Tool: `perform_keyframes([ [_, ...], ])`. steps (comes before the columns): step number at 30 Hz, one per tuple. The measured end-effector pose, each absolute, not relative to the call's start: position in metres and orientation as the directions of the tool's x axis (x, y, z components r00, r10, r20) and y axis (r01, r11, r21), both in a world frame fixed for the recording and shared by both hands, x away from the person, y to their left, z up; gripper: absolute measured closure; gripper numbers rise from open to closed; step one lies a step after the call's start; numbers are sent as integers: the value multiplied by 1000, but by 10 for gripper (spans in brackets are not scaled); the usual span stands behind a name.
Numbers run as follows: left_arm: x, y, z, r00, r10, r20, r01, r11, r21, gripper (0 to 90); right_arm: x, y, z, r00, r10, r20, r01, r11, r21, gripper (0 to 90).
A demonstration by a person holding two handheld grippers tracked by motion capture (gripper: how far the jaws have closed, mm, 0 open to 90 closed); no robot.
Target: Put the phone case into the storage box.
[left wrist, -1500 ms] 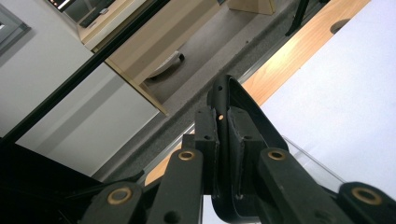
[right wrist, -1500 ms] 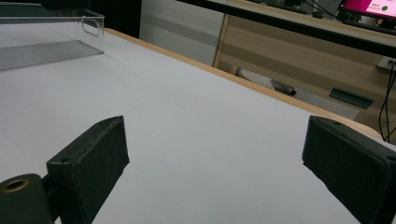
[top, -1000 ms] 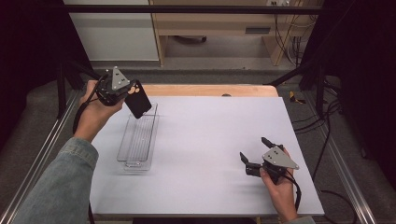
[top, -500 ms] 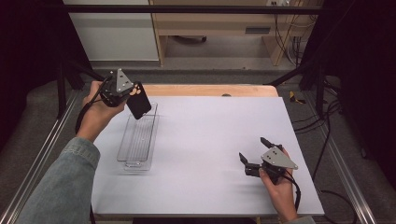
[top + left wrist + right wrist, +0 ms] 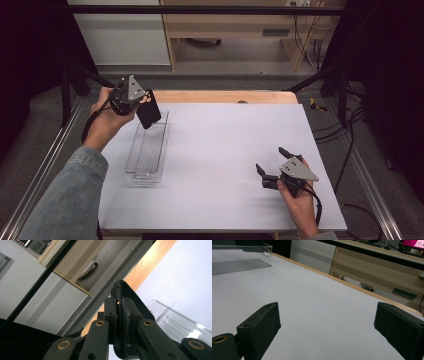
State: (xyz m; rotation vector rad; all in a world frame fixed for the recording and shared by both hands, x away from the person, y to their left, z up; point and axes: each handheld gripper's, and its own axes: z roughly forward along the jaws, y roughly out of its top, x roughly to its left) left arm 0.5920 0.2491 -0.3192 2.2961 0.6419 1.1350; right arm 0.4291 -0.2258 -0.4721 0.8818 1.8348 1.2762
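Left gripper (image 5: 145, 107) clamps black object (image 5: 149, 114) above clear tray (image 5: 145, 155)

I could read no text, label, brand or number anywhere I looked. A screen (image 5: 412, 243) at the top right corner of my right gripper view glowed pink with a few pale marks on it, too small and blurred for me to make out. A small row of orange lights sat at the top left of my left gripper view, with nothing legible beside them.

Flat black piece (image 5: 148, 111) — perhaps a lid — tilted above clear tray (image 5: 145, 155)
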Motion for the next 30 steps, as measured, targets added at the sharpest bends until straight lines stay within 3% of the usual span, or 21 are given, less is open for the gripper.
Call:
perform_keyframes([
  [30, 592, 245, -326, 547, 556, 626, 152, -801, 579, 827, 429, -224, -472, -509, 841, -186, 117, 282, 952, 69],
])
